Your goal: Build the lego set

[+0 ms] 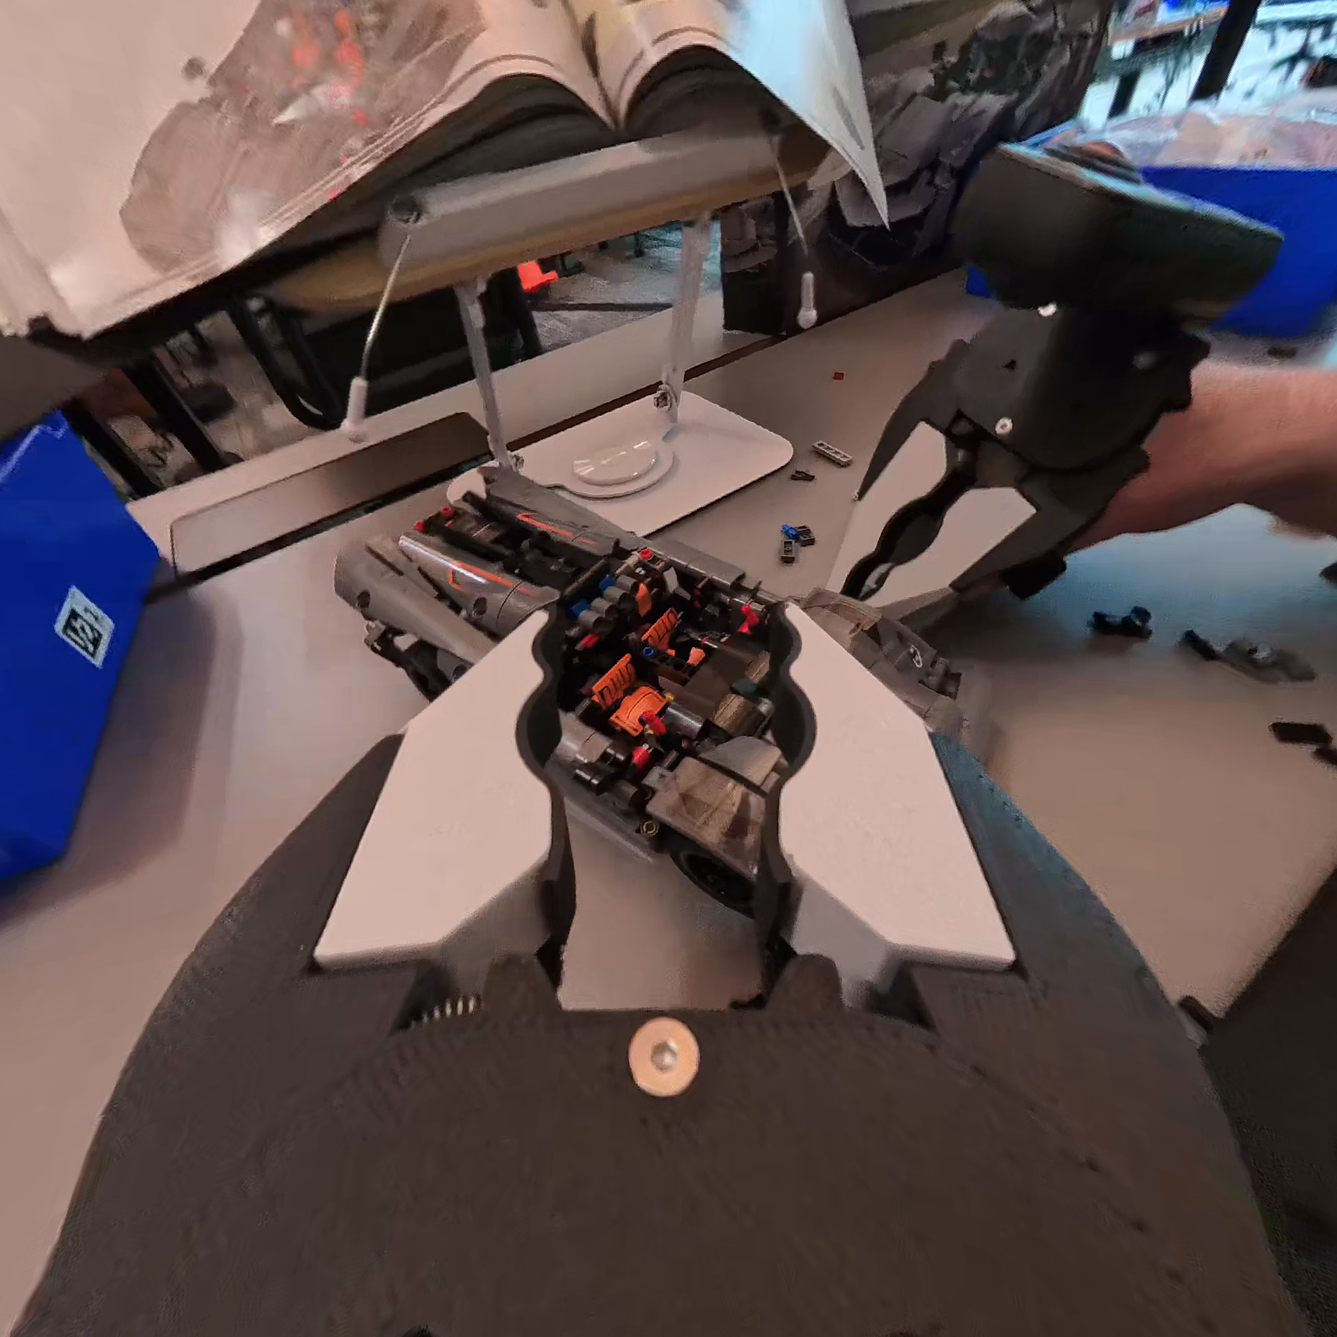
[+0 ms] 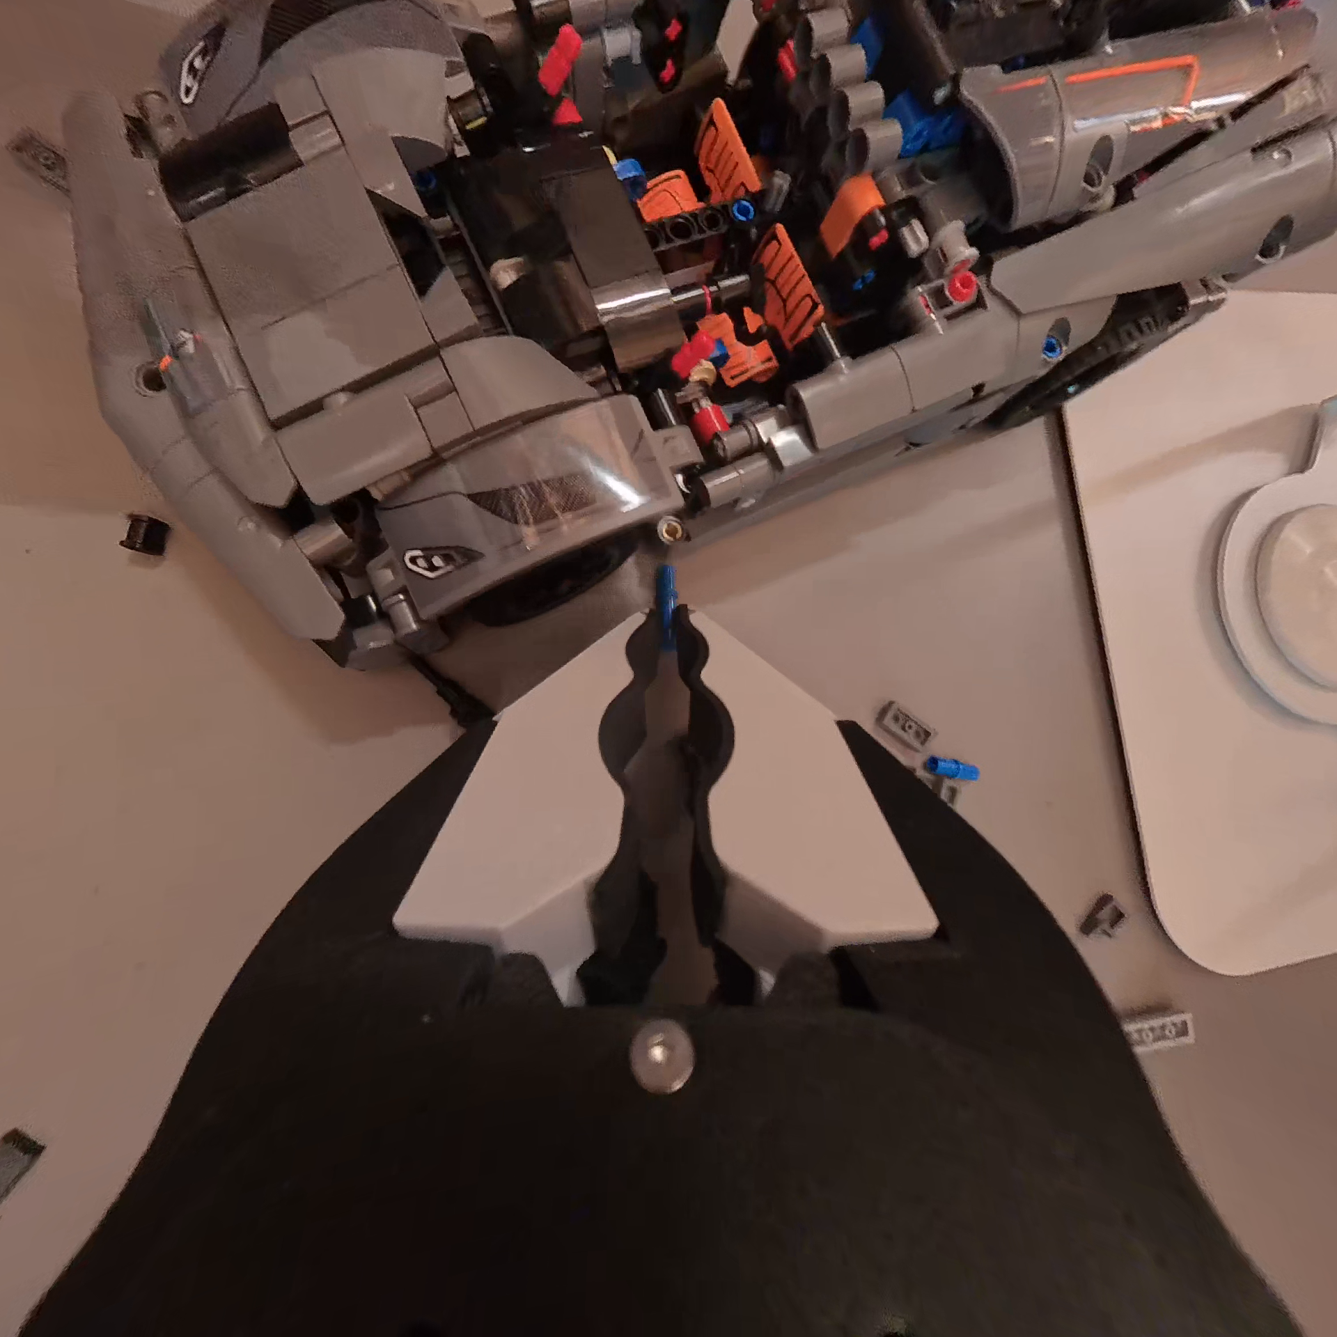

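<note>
The partly built grey Lego car [image 1: 448, 579], with orange, red and blue parts in its open middle, lies on the pale table [image 1: 253, 760]. My left gripper [image 1: 662, 618] is open, its jaws wide apart over the car's cockpit and front fender. In the right wrist view, my right gripper [image 2: 669, 615] is shut on a small blue pin [image 2: 665, 586] that points at a tan-tipped hole [image 2: 671, 532] beside the car's [image 2: 325, 304] front wheel arch. The right gripper [image 1: 893, 597], held by a hand, also shows at the car's right end in the left wrist view.
An open instruction book [image 1: 506, 108] rests on a stand with a white base [image 1: 723, 448] behind the car; the base also shows in the right wrist view [image 2: 1194, 651]. Blue bins [image 1: 58, 651] stand left and back right. Loose pieces [image 1: 1121, 622] lie around, including a spare blue pin [image 2: 951, 768]. Across from one pair of fingers to the other is roughly 15 centimetres.
</note>
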{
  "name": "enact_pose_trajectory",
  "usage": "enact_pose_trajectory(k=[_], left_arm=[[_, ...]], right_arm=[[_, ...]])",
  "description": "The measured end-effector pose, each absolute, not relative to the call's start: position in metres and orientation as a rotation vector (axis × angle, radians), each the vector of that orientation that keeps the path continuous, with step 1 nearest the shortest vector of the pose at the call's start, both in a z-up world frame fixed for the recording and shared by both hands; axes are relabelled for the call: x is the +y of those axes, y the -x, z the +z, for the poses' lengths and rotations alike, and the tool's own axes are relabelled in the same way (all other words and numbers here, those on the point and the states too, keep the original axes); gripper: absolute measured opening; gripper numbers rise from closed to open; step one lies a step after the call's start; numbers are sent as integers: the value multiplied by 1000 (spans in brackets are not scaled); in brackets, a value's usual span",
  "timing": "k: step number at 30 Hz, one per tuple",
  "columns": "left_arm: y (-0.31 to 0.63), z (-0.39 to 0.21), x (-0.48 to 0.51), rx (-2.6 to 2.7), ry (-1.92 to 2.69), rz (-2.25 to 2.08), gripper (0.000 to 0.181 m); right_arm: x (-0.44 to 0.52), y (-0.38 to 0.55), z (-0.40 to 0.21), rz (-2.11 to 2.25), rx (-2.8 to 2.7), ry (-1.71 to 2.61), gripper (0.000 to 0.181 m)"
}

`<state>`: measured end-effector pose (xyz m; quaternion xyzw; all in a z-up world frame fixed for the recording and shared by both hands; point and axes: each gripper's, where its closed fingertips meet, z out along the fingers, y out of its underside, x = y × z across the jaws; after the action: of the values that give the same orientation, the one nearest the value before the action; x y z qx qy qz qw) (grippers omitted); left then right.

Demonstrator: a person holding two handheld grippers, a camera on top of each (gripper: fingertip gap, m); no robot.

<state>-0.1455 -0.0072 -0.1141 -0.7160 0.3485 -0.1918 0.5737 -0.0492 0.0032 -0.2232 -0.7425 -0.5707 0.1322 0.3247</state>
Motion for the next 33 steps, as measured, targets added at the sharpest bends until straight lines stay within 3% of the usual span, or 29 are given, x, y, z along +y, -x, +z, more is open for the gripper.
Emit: enact_pose_trajectory(k=[12,23,33], left_arm=[[176,-125,9,665,1787,-419,45],[178,-143,12,653,1886,-443,41],[176,-141,11,649,1873,-453,39]], right_arm=[[-3,-13,-192,396,-1434,1982,3],[-28,-45,-220,478,-1581,2118,3],[-13,-22,-207,513,-1458,2040,27]])
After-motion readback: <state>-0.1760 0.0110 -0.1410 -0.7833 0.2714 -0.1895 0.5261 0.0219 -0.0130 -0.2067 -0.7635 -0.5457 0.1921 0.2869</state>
